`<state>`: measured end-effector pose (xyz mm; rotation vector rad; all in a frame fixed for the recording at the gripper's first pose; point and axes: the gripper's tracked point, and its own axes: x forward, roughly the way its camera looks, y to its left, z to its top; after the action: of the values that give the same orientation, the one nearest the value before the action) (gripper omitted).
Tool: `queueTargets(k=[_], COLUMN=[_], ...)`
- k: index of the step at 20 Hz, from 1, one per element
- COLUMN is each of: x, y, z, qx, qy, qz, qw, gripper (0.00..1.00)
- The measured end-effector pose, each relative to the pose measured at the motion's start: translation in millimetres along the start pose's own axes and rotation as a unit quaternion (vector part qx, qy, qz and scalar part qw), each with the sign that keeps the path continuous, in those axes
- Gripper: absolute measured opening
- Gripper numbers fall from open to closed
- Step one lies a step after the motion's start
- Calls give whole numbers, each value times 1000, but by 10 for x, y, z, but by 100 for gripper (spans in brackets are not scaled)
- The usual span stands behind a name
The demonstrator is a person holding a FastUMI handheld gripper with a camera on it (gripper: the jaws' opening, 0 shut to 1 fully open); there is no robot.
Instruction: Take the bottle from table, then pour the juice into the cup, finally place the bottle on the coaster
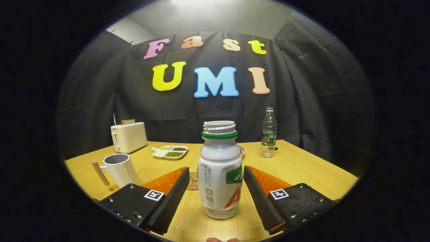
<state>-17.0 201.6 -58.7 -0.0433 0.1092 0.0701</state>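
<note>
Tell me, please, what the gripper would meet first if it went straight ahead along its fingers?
Probably the capless white bottle, standing upright between the open gripper fingers, neither touching it. The bottle's body would reach the gripper's palm first.

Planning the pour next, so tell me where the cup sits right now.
The cup stands on the table beyond the left finger of the open tool, left of the bottle and in front of the toaster.

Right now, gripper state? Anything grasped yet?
Gripper: open, fingers either side of the upright, uncapped bottle on the table, gaps visible, not gripping.
</note>
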Motion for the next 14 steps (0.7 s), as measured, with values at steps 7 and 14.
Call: queueTargets(k=[7,14], x=[117,264], y=[-63,67], z=[-55,-3], qx=[-13,-53], qy=[17,25], qz=[-15,12], qw=[1000,998], gripper=[90,73])
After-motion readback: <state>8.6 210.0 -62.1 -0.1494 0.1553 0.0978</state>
